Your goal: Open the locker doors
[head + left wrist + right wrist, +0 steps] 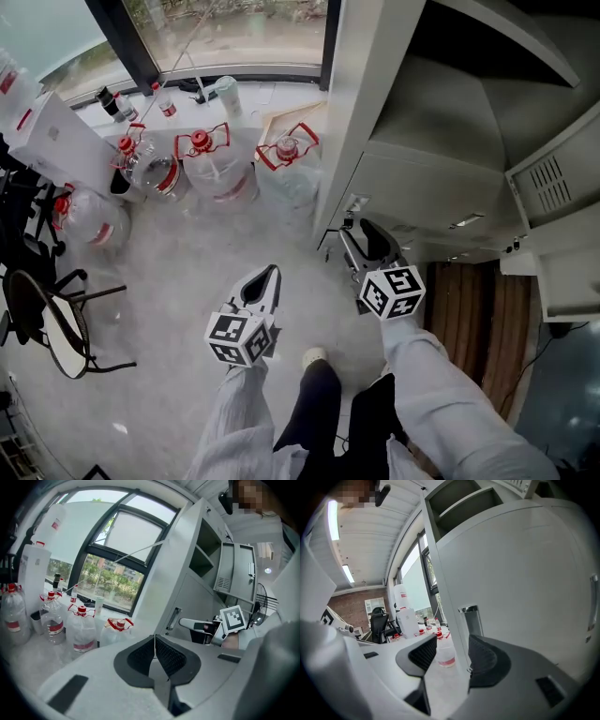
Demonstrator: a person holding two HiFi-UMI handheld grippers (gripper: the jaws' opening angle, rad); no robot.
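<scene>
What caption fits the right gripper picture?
Open right gripper lines up with the edge of the locker door, below its handle.

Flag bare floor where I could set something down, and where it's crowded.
Bare floor lies between the water jugs, the locker and the left gripper. A second patch runs between the chair and the person's legs. Crowded: the jug row itself and the chair corner at left.
</scene>
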